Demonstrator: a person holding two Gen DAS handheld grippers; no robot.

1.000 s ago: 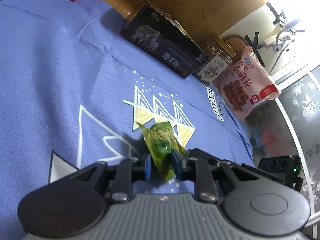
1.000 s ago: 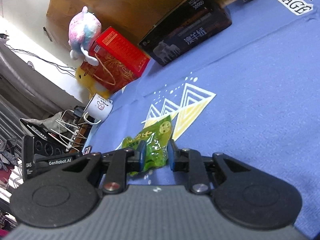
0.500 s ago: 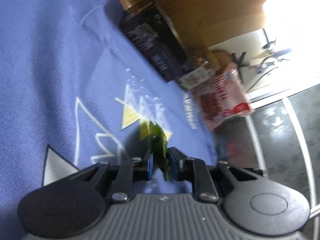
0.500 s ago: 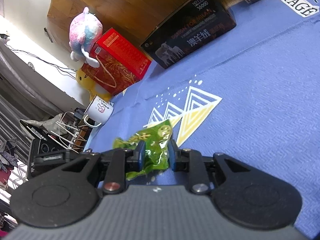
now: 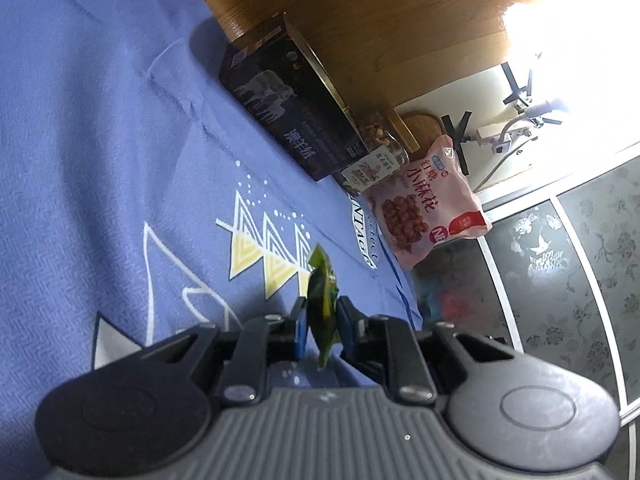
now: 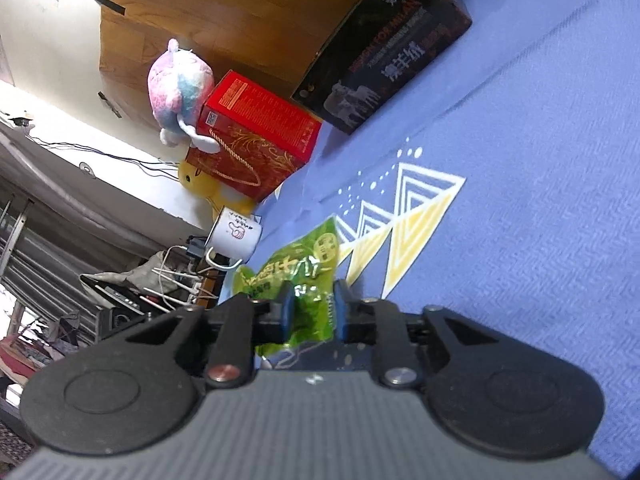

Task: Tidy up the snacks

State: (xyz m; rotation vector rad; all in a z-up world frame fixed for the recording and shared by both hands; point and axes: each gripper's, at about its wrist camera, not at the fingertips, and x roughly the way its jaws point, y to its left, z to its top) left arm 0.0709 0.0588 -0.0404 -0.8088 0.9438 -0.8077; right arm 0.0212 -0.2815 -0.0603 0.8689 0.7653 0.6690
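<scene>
My left gripper (image 5: 322, 324) is shut on a small green snack packet (image 5: 321, 292), held edge-on above the blue patterned cloth (image 5: 100, 160). My right gripper (image 6: 310, 308) is shut on another green snack packet (image 6: 296, 276), lifted off the cloth (image 6: 540, 200). A pink snack bag (image 5: 424, 208) leans at the cloth's far right edge beside a clear jar of nuts (image 5: 376, 160).
A black box (image 5: 288, 108) stands at the back against a wooden panel; it also shows in the right wrist view (image 6: 392, 52). A red gift box (image 6: 252, 140), a plush toy (image 6: 180, 88) and a white mug (image 6: 234, 236) sit at the left edge. Dark glass panels (image 5: 580, 300) lie right.
Both grippers have lifted their green packets off the cloth. The left packet has turned from flat-facing to edge-on, and the left view has swung toward the pink bag.
</scene>
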